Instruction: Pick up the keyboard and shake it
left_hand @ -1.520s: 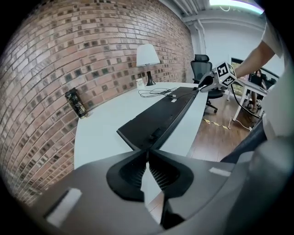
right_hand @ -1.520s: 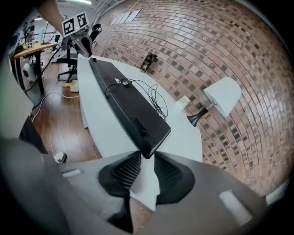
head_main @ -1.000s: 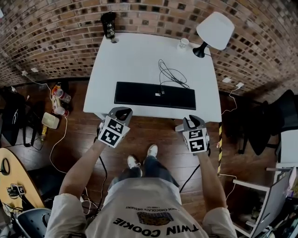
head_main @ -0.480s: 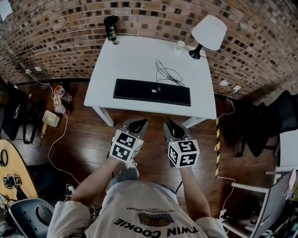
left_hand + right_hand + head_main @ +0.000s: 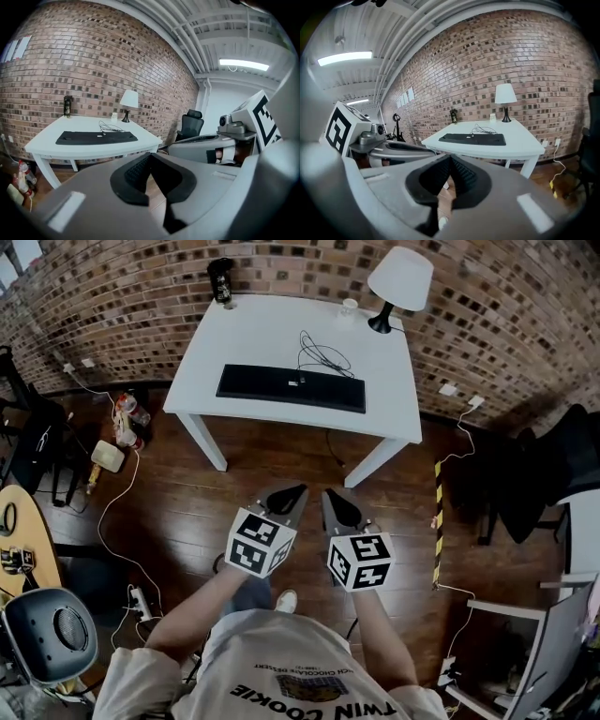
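Both grippers hang side by side over the dark wooden floor [image 5: 281, 460] in front of the person, well apart from the table.

Left gripper [image 5: 301, 488]: jaws together, nothing in them.

Right gripper [image 5: 325, 492]: jaws have just been closing and now meet, nothing between them.

The flat black rectangular keyboard [image 5: 291, 388] lies on the white rectangular table [image 5: 246, 334], near the front edge and roughly parallel to it. Neither gripper touches it.

A thin black cable [image 5: 323, 354] lies looped on the tabletop just behind the keyboard, with one end reaching its back edge.

In the head view, a white-shaded lamp with a black base [image 5: 398, 282] stands at the back right corner, with a small white cup [image 5: 349, 307] beside it. A dark bottle [image 5: 221, 282] stands at the back left corner. A brown brick wall [image 5: 122, 287] runs behind the table.
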`<state>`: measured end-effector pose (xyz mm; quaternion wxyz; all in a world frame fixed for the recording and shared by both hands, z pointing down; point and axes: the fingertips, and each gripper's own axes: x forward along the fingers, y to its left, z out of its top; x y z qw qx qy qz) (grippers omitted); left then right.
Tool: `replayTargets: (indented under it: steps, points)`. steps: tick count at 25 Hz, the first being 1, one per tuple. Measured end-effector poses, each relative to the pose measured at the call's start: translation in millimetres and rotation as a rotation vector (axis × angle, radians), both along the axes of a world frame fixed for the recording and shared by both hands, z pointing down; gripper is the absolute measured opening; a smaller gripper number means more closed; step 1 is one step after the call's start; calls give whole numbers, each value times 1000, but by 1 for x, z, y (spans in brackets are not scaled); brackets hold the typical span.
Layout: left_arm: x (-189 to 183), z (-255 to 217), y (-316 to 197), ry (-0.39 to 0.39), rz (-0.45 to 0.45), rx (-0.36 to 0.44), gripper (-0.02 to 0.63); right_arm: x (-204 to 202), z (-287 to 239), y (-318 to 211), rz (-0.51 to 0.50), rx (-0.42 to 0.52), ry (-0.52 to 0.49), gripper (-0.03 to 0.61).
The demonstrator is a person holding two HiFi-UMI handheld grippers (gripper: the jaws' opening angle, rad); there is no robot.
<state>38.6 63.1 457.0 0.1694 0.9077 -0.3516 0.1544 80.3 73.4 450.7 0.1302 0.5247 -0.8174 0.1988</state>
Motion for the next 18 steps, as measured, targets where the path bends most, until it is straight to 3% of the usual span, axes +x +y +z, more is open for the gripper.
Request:
replayTargets:
  steps: [9,18]
  points:
    - [19,-13,76,-22,-21,11,7,8,-9,70,1,14,-40,2]
    - [12,-16,112,-19,-68,5,7,-2,-9,104,-25,15,-65,2]
